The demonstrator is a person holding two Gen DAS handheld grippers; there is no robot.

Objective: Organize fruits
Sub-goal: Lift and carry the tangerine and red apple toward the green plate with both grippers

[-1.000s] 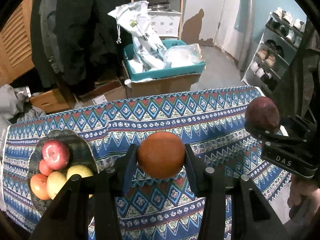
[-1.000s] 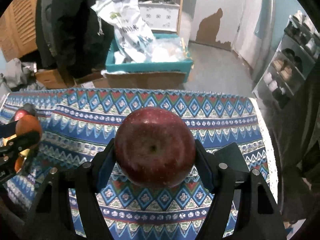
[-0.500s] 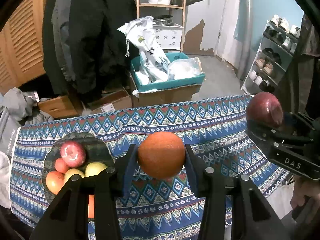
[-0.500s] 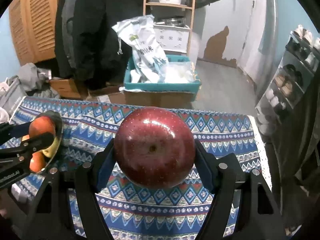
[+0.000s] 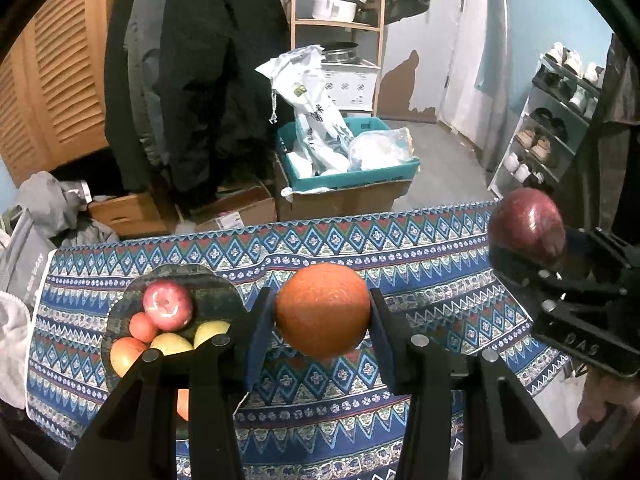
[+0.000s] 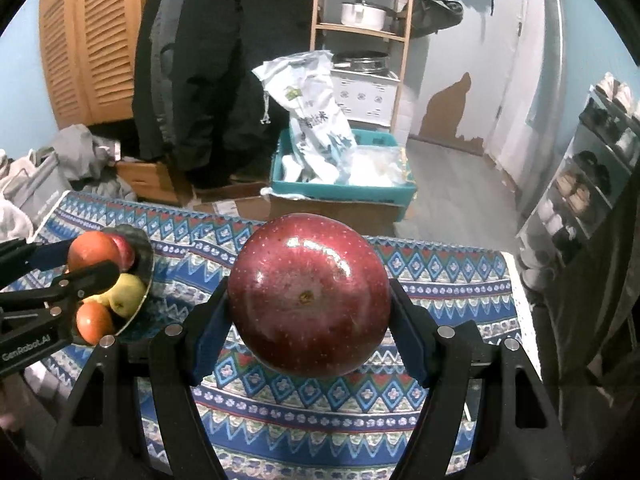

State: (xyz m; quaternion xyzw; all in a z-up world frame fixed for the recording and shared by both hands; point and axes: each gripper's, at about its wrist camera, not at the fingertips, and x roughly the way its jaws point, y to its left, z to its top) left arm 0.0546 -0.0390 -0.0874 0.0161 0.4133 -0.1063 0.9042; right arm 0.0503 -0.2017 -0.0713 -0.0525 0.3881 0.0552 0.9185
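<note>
My left gripper is shut on an orange and holds it above the patterned tablecloth. My right gripper is shut on a dark red apple, also in the air; this apple shows at the right of the left wrist view. A dark bowl at the table's left holds a pink-red apple, yellow apples and several orange fruits. The bowl also shows in the right wrist view, behind the left gripper with its orange.
Beyond the table's far edge stand a teal crate with plastic bags on a cardboard box, more boxes, hanging dark coats, and a shoe rack at right. Grey clothes lie at the left edge.
Both grippers have risen and drawn back from the table with their fruits still held. The bowl now sits further right and lower in the left wrist view.
</note>
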